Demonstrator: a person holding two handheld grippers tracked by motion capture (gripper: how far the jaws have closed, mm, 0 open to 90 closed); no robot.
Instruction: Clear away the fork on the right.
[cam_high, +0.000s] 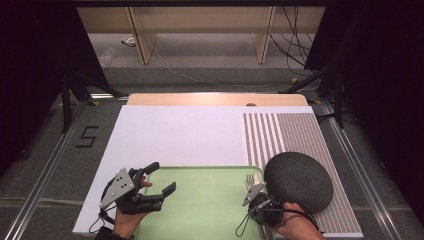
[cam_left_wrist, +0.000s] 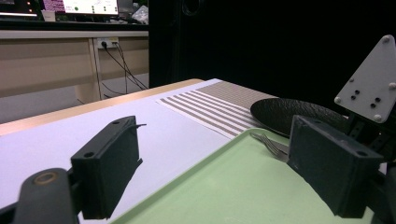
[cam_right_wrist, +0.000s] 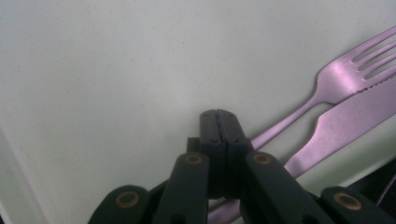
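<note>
- The right tongs (cam_right_wrist: 218, 116) are pressed together with nothing between them, tips just beside the handle of a metal fork (cam_right_wrist: 327, 88) and apart from it.
- The fork lies next to a metal knife (cam_right_wrist: 345, 123) at the right edge of a pale green plastic tray (cam_high: 200, 210) on the white-covered desk (cam_high: 175, 135).
- The left tongs (cam_high: 159, 176) stand wide apart over the tray's left edge, holding nothing.
- A dark round textured plate (cam_high: 299, 181) sits just right of the tray on a brown-and-white striped mat (cam_high: 285, 130).
</note>
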